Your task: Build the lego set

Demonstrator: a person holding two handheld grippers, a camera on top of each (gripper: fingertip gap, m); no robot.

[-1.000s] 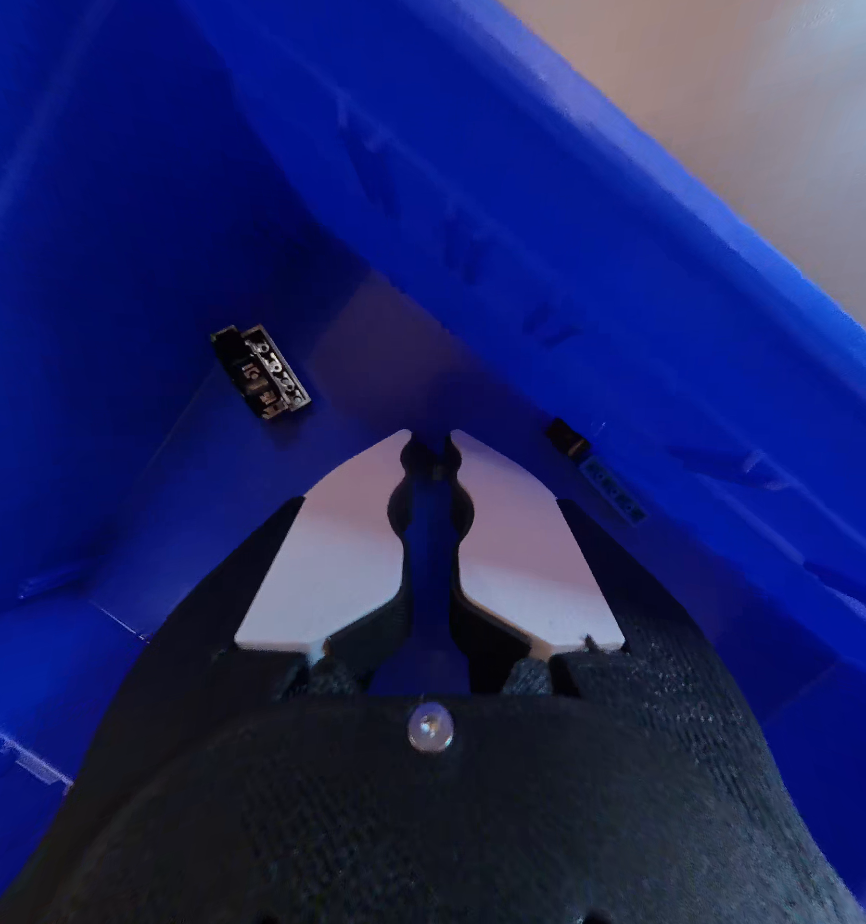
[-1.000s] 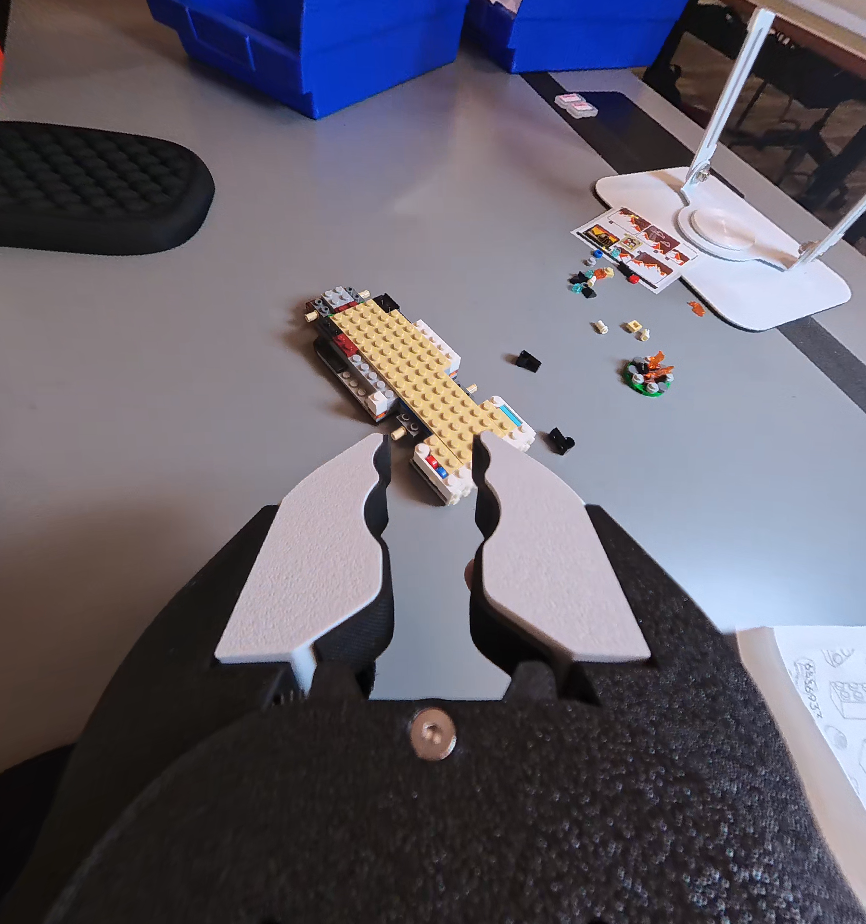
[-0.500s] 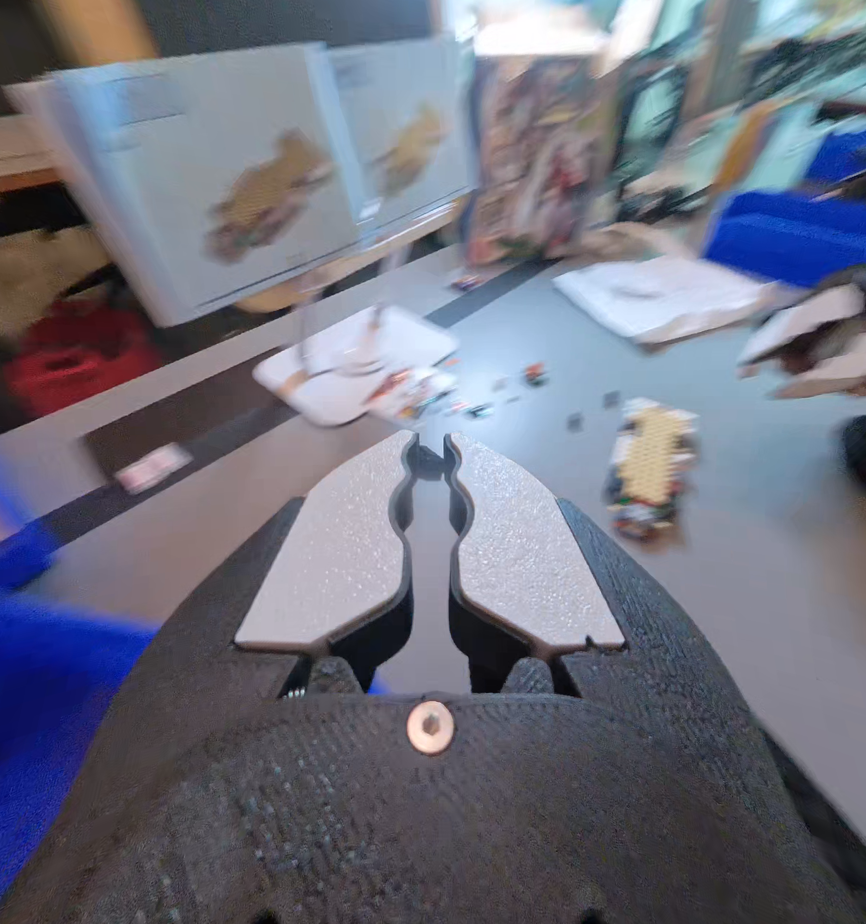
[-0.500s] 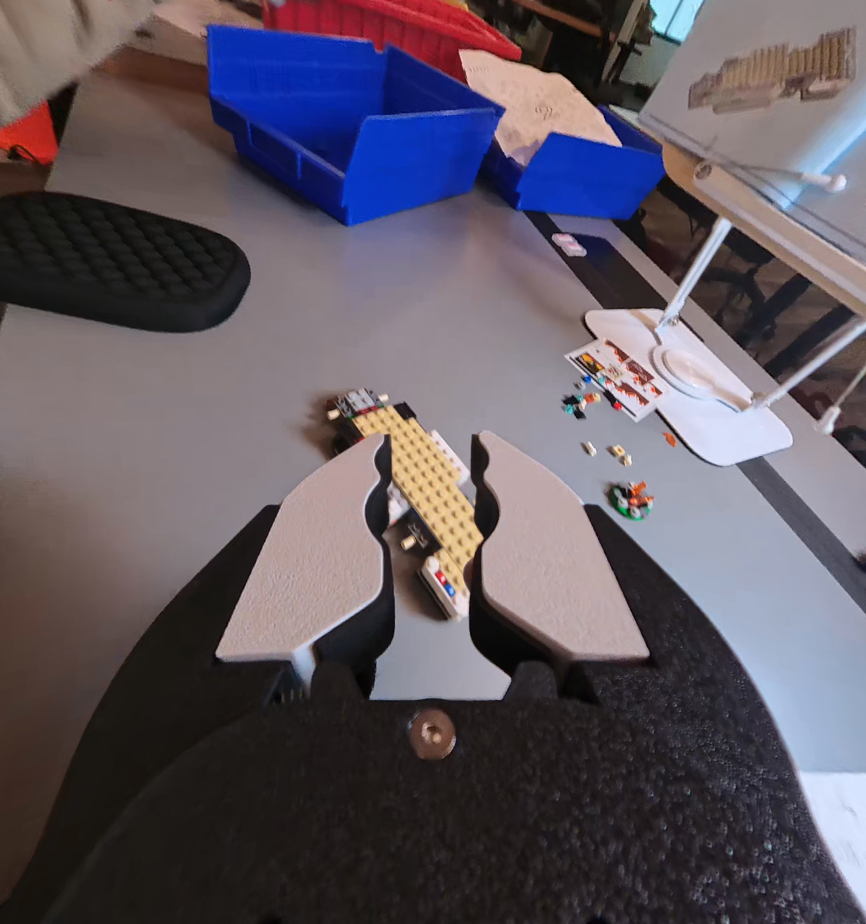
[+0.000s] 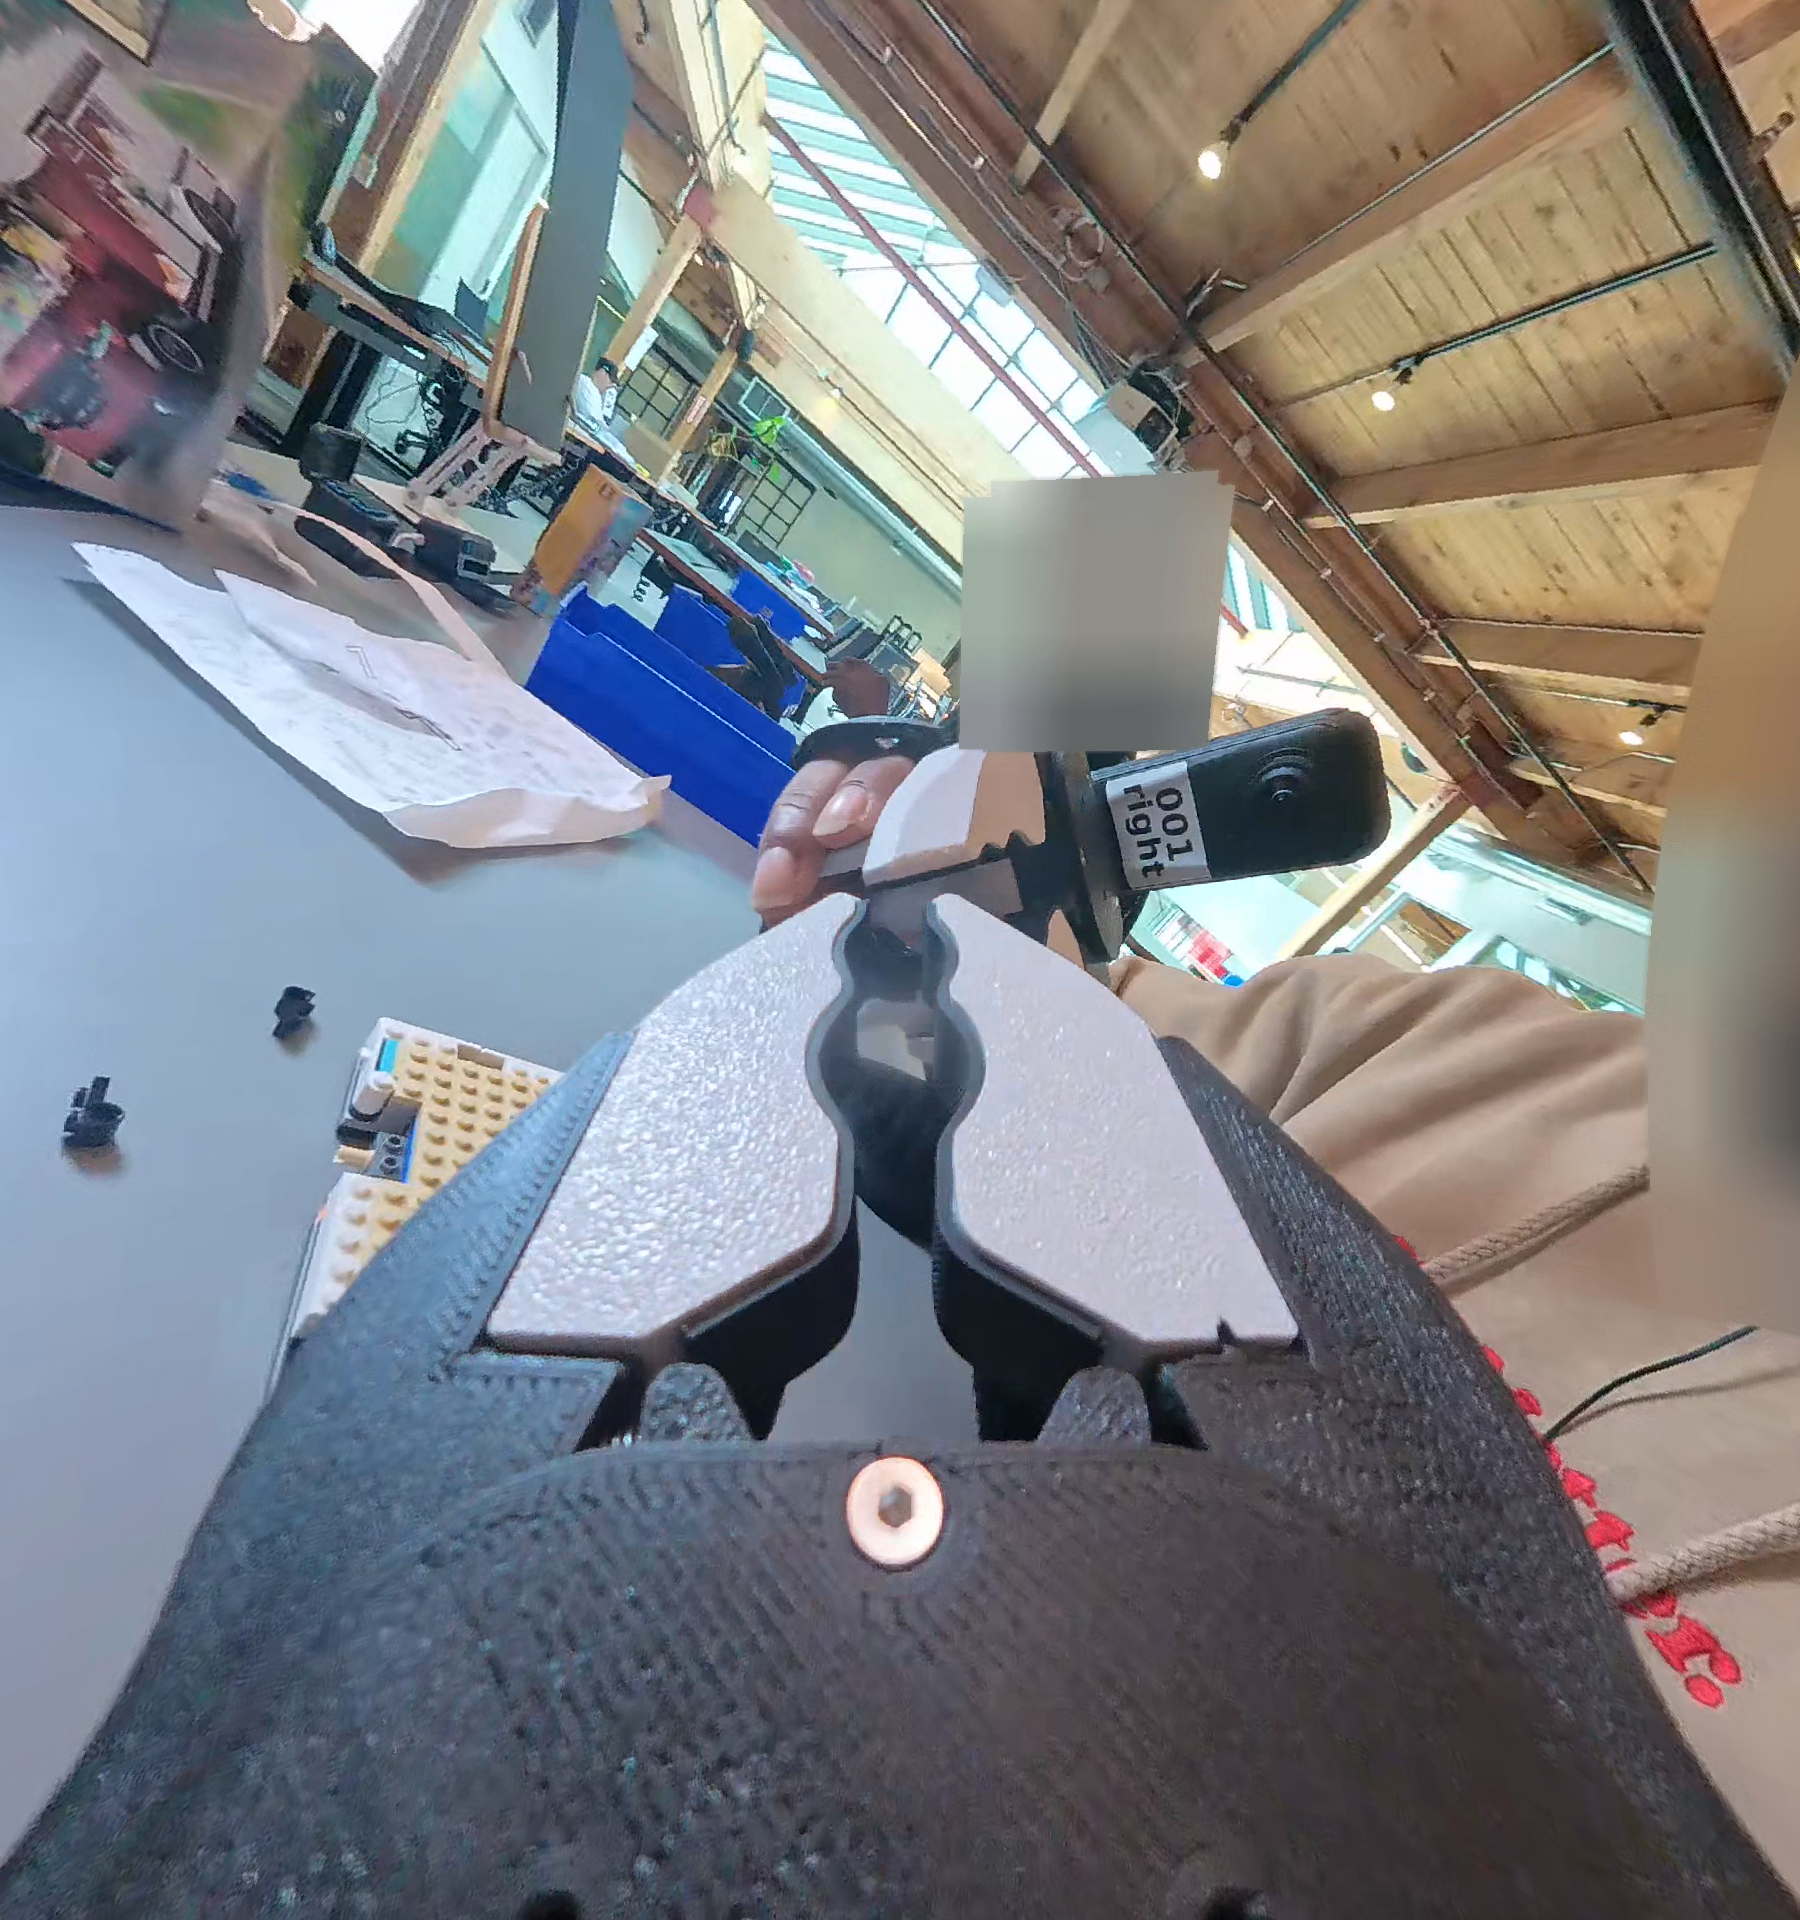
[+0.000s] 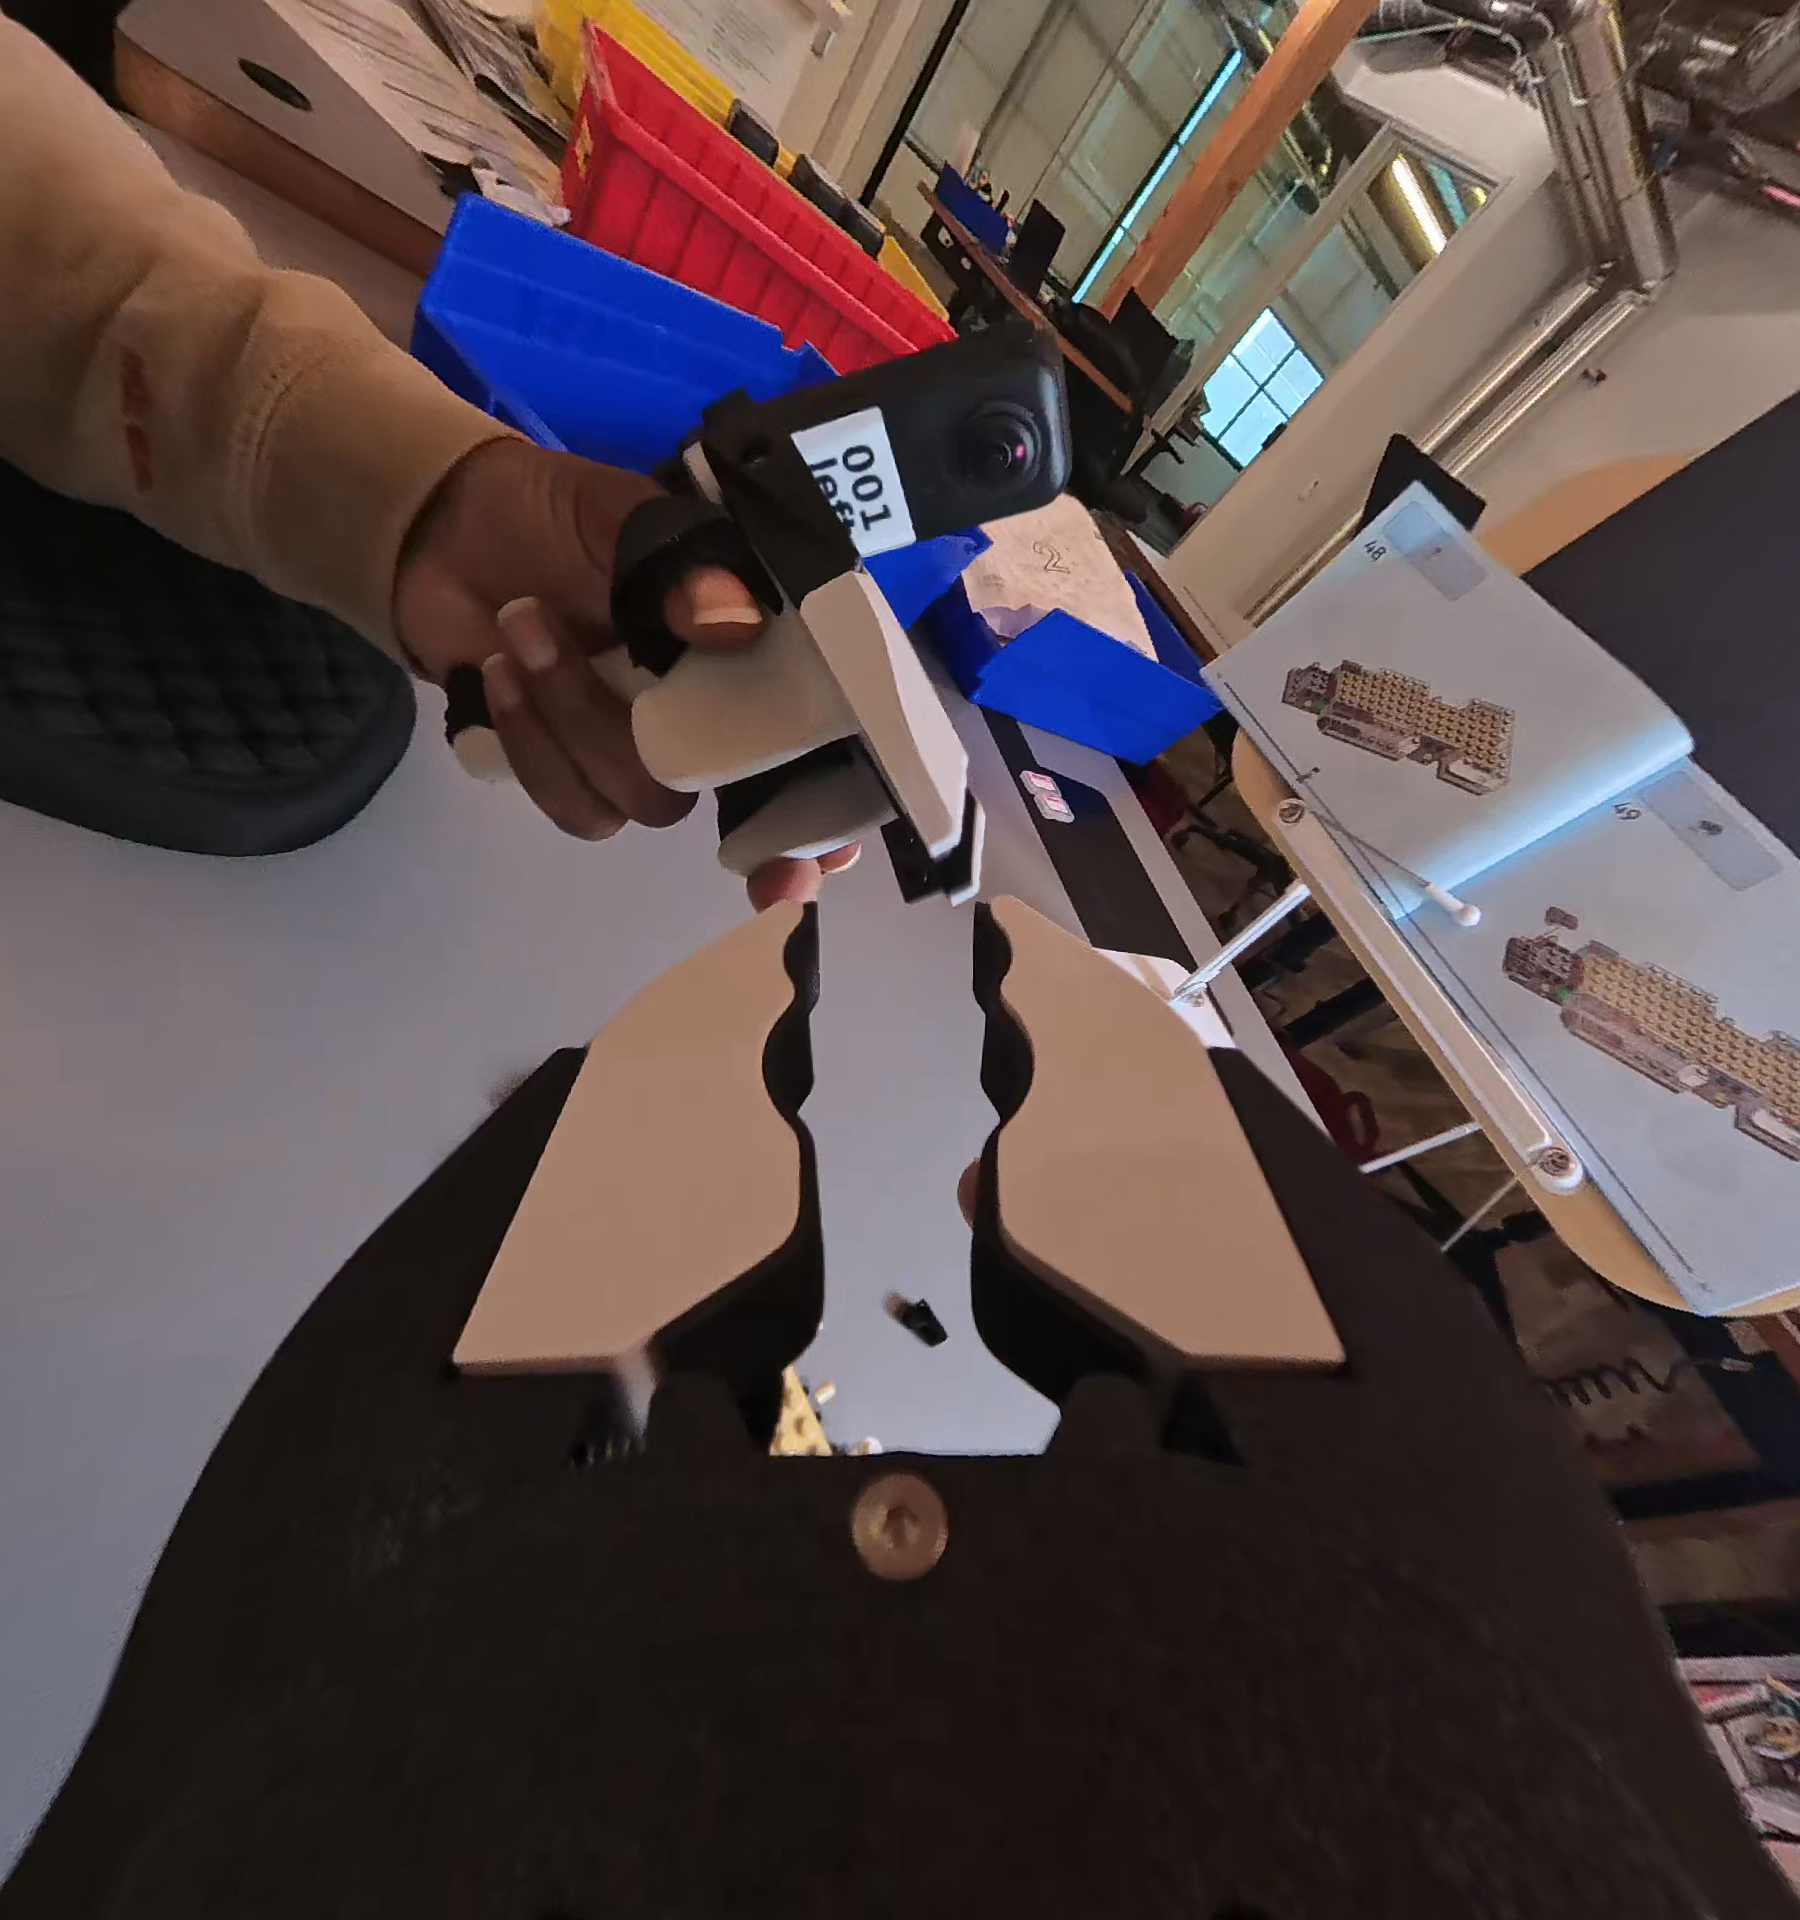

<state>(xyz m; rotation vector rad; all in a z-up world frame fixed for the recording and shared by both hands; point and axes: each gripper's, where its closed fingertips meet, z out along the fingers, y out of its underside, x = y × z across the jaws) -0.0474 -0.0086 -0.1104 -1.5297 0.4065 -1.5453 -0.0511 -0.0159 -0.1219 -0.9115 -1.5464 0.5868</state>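
Left wrist view: left gripper [image 5: 891, 935] nearly closed on a small black brick [image 5: 883, 948], raised above the grey table [image 5: 252, 883] towards the right gripper [image 5: 901, 888]; tan brick model [image 5: 439, 1122] lies below
Right wrist view: right gripper [image 6: 896, 920] open, empty, tips near that brick [image 6: 922, 868]; instruction booklet [image 6: 1498, 831] propped in sight for reference

- We see bright daylight from the skylights [image 5: 906, 281] and far windows [image 6: 1260, 384], with small ceiling spot lamps [image 5: 1210, 161] glowing.
- Wide-angle bending curves our edges.
- The left-view top-left corner smears; the right view's near black housing looks soft.
- Shadows stay faint.
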